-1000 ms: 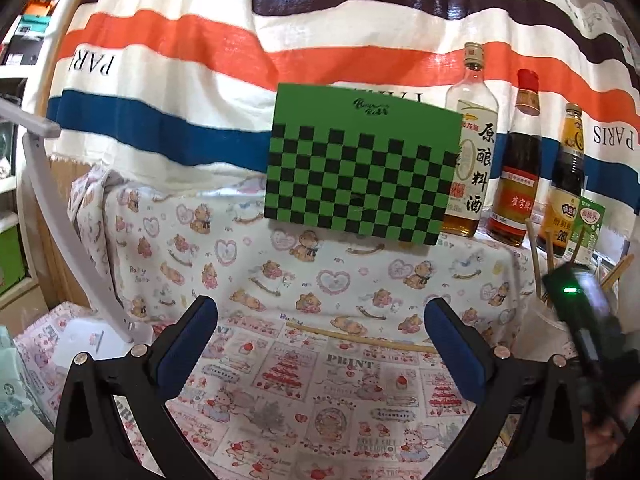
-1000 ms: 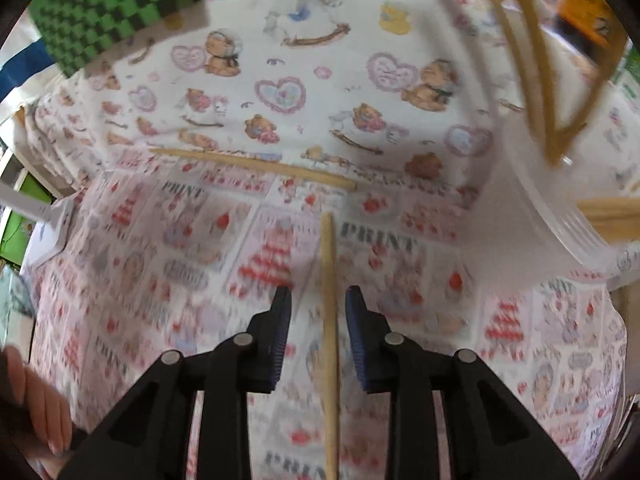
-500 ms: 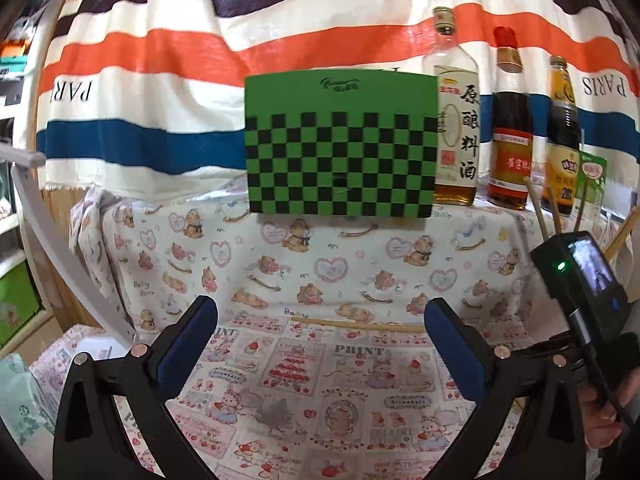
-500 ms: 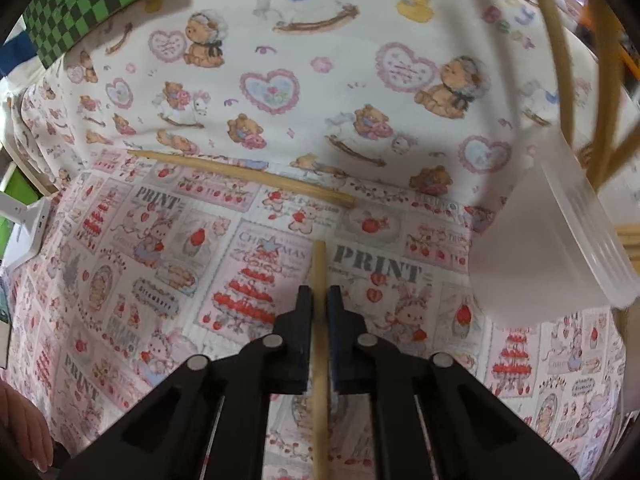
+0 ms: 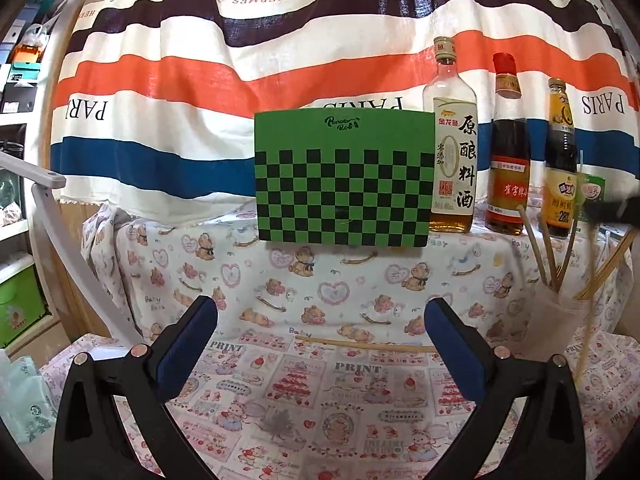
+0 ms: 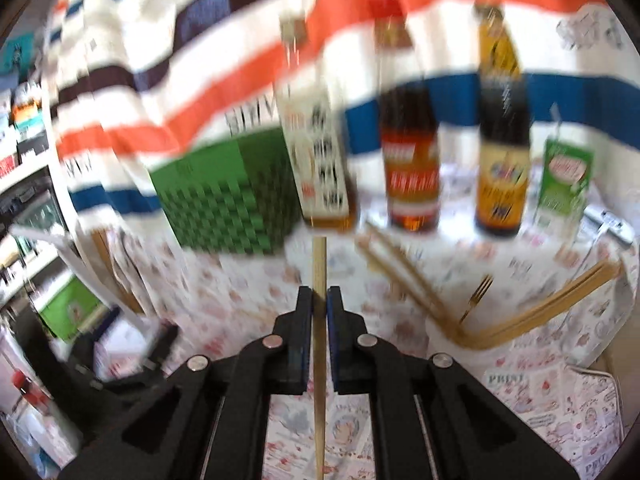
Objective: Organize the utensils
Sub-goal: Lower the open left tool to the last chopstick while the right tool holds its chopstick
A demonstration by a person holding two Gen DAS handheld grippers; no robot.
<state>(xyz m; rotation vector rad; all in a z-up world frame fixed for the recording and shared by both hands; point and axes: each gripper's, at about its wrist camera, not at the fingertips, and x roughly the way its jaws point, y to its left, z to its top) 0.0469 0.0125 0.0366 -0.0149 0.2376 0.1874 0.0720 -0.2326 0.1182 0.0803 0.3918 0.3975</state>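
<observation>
The right tongs grip a wooden chopstick lengthwise along their fingers, the utensil cup lying near right, while the left tongs stand open and empty.

The rear wall is covered by a striped cloth. The table is draped in printed cloth. Shelves are seen at left, lit warmly.
</observation>
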